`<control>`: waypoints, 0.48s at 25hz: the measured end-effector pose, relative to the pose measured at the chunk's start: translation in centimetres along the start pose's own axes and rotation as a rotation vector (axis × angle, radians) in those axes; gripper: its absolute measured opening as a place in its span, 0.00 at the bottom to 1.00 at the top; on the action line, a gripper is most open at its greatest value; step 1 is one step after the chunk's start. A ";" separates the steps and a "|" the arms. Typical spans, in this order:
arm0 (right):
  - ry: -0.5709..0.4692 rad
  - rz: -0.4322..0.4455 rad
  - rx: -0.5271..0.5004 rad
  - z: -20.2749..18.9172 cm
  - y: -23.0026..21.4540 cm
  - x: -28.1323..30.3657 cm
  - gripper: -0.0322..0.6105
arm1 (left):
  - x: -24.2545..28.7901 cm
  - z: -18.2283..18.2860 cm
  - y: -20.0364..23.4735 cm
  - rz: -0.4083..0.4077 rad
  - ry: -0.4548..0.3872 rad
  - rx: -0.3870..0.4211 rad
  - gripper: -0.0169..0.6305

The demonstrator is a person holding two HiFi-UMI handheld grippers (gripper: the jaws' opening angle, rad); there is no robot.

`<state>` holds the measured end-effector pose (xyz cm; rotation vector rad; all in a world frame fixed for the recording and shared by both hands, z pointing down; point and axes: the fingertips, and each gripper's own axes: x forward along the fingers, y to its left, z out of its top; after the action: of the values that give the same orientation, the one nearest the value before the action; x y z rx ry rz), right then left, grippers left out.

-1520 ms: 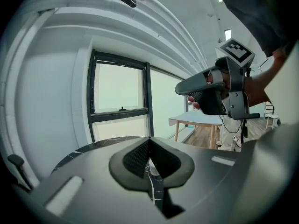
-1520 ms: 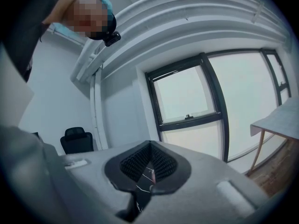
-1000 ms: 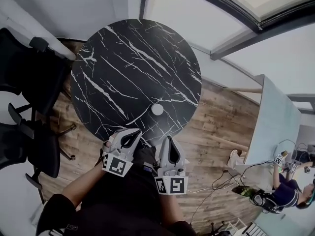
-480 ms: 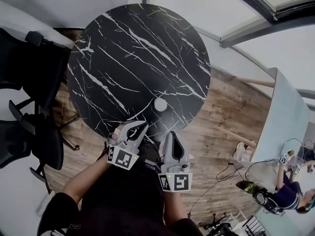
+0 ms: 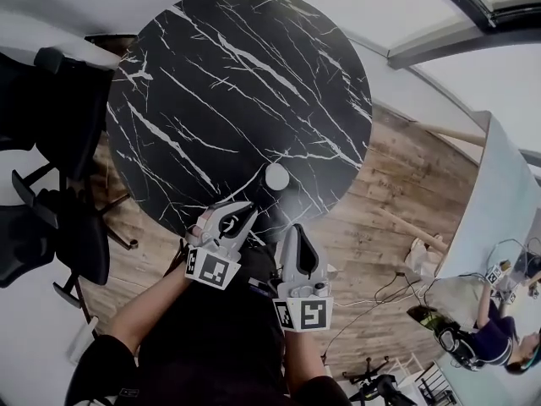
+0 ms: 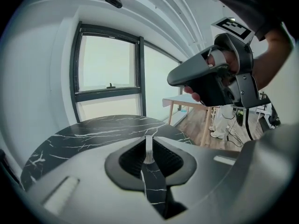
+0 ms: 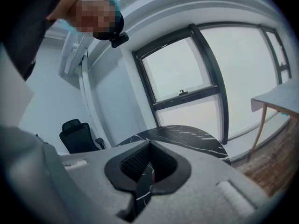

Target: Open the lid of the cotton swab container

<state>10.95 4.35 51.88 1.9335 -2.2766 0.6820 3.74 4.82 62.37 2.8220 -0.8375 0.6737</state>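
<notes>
The small white round cotton swab container (image 5: 276, 177) stands upright near the near edge of the round black white-veined marble worktop (image 5: 211, 74). Nothing else lies round it. At this size its lid cannot be told apart from the body, so the opening looks not yet begun.

Both claws hang short of the container on the person's side, off the worktop's rim and touching nothing. The left claw (image 6: 148, 158) is nearer to the container and aimed roughly at it. Its jaws have just been opening and stand slightly released, with only a narrow slit between the ribbed pads. Nothing is held there. Through the slit the marble shows, and beyond it a sliver of white, probably the container. That early parting reads as preparation, making room for the container's body before the reach, though the slit seems too narrow to take it yet.

The right claw (image 7: 148, 171) hovers just beside its partner, a little further from the container, clenched on nothing. Keeping it closed suits a prying or flicking role at the lid once the other claw steadies the body, though this is a guess from the pose.

The container is light and stands close to the rim, so a careless push could tip it or send it off the worktop.
</notes>
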 end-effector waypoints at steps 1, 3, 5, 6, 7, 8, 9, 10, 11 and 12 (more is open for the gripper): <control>0.004 0.000 0.000 -0.2 -0.2 0.1 0.05 | 0.2 -0.3 0.0 0.000 0.007 -0.003 0.10; 0.014 -0.003 0.000 -0.5 -0.6 0.3 0.05 | 0.5 -1.0 0.1 0.002 0.021 -0.007 0.12; 0.018 -0.009 0.003 -0.8 -1.0 0.7 0.05 | 0.9 -1.6 0.4 0.004 0.034 -0.010 0.13; 0.019 -0.011 0.004 -0.9 -1.2 0.8 0.05 | 1.2 -1.8 0.4 0.003 0.040 -0.011 0.14; 0.022 -0.011 0.005 -1.1 -1.4 1.0 0.05 | 1.4 -2.1 0.4 0.000 0.046 -0.009 0.15; 0.027 -0.009 0.008 -1.4 -1.5 1.1 0.05 | 1.6 -2.5 0.3 -0.004 0.053 -0.007 0.16; 0.034 -0.007 0.010 -1.7 -1.6 1.3 0.05 | 1.9 -2.9 0.2 -0.008 0.063 -0.002 0.16; 0.040 -0.005 0.011 -2.0 -1.7 1.5 0.05 | 2.1 -3.3 0.2 -0.012 0.075 0.002 0.18; 0.046 -0.004 0.013 -2.3 -1.8 1.6 0.05 | 2.4 -3.7 0.0 -0.017 0.087 0.005 0.21; 0.051 -0.005 0.014 -2.6 -1.9 1.8 0.05 | 2.7 -4.0 -0.1 -0.023 0.099 0.005 0.23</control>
<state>11.86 3.50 55.35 1.9042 -2.2429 0.7394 4.25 4.57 67.16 2.7714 -0.7864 0.8059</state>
